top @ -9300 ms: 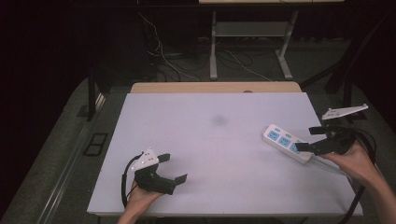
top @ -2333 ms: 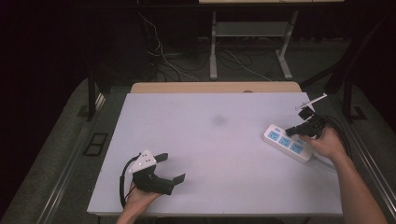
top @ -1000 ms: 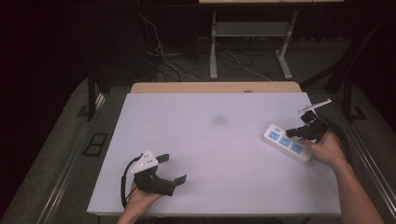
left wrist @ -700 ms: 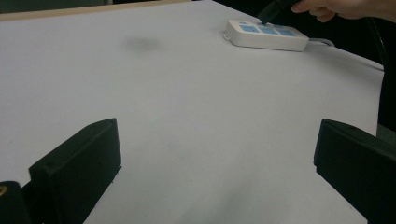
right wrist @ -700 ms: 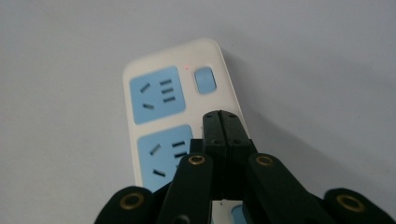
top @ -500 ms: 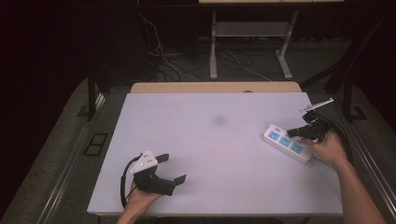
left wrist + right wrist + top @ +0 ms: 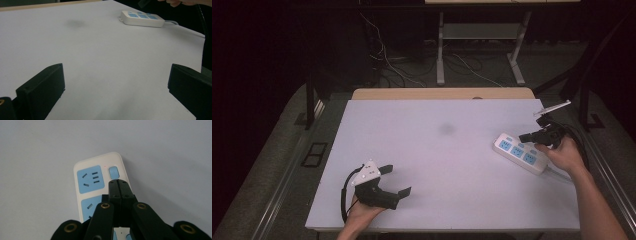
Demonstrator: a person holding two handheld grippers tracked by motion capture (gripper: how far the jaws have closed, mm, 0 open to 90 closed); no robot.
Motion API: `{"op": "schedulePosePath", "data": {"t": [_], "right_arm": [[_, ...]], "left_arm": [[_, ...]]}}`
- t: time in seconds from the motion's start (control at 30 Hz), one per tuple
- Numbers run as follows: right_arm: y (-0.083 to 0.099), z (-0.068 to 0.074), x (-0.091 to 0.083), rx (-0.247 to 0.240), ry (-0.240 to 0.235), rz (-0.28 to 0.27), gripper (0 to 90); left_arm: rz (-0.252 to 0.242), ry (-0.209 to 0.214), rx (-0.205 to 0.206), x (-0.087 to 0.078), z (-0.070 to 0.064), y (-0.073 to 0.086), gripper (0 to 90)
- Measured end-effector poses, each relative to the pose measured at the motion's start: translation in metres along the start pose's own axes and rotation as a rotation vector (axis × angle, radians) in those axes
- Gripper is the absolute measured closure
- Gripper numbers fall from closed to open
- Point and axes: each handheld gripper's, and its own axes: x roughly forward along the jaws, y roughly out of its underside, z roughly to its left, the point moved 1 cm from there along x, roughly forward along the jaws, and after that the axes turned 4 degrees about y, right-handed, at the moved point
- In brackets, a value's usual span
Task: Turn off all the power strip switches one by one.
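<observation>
L gripper (image 7: pixel 394 181) sits near the front-left edge of the table (image 7: pixel 437 150), resting in the person's hand, jaws spread wide w/ nothing between them. In the left gripper view both black jaws frame bare white tabletop; it's well apart from the work and looks idle. Best to leave it parked there, no need to bring it in.

Mid table: just a faint grey smudge (image 7: pixel 446 129), nothing to avoid.

Right side: white power strip (image 7: pixel 521 153) w/ blue sockets lies flat near the right edge, angled, cord running off toward the person. R gripper (image 7: pixel 119 185) hovers over its end, jaws pressed together w/ nothing held, making one narrow tip. In the right gripper view that tip sits just short of the blue switch button (image 7: pixel 114 172), next to a small red dot that may be an indicator. Can't tell if the tip touches the strip yet.

Step in hand, as I judge it: press the switch w/ the closed tip. To do it well:
- keep jaws together so the tip stays stiff
- nudge fwd till centred on the button, not on the socket (image 7: pixel 90 179) beside it
- push straight down, not at a slant, else the light strip may slide or tip
- ease off once it clicks.
</observation>
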Motion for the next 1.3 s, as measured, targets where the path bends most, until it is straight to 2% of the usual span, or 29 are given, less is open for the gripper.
{"op": "schedulePosePath", "data": {"t": [0.3, 0.57, 1.3], "right_arm": [[-0.022, 0.005, -0.004, -0.035, 0.004, -0.002, 90.0], [-0.033, 0.006, -0.003, -0.043, 0.009, -0.002, 90.0], [-0.035, 0.004, 0.024, -0.042, -0.012, 0.045, 90.0]], "left_arm": [[-0.002, -0.002, 0.000, -0.001, 0.000, 0.000, 0.0], [-0.002, -0.003, -0.001, -0.002, 0.001, 0.000, 0.0], [-0.003, -0.003, -0.002, -0.002, 0.002, 0.000, 0.0]]}}
